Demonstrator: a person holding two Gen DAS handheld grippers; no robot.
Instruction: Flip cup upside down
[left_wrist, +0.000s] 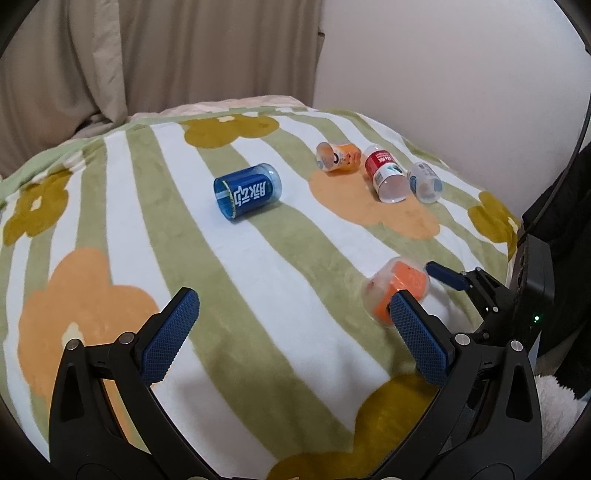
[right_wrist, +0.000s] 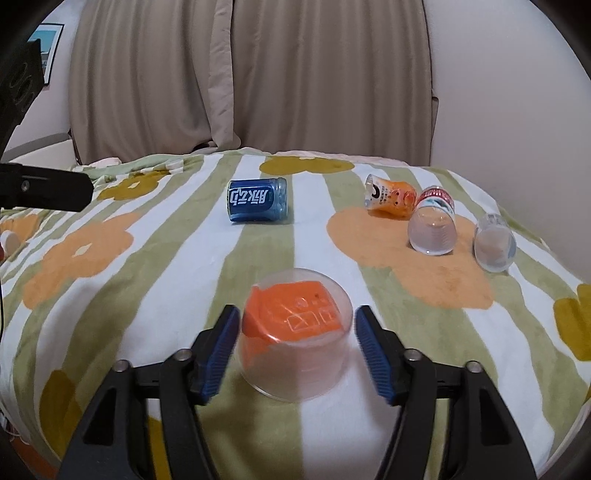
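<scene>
Right wrist view showed the orange-labelled cup (right_wrist: 295, 332) standing between the fingers of the right gripper (right_wrist: 295, 350), on the striped flower blanket (right_wrist: 155, 280). The jaws stood spread, a blue pad on each side of the cup wall; a clear gap showed on the right side, and on the left the pad looked just beside the wall, though touch could not be told. Nothing was clamped.

The cup's long axis ran close to vertical, leaning slightly toward the camera, its closed base uppermost and its wide rim down against the blanket, as far as the clear plastic let one judge. By that reading it already sat upside down, and the flip looked done or nearly done.

Taking this cup as landmark, the blue cup (right_wrist: 257, 200) lay on its side well beyond it and a little left. Three more cups, an orange cartoon cup (right_wrist: 391, 199), a red-labelled cup (right_wrist: 432, 225) and a clear cup (right_wrist: 495, 242), lay toppled far beyond it to the right.

From the left wrist view, the left gripper (left_wrist: 291, 325) hung with jaws wide apart and nothing between them, the landmark cup (left_wrist: 397, 288) just beyond its right finger. The right gripper (left_wrist: 413, 286) was plainly the nearer one, so any next move on this cup would likely fall to it.
</scene>
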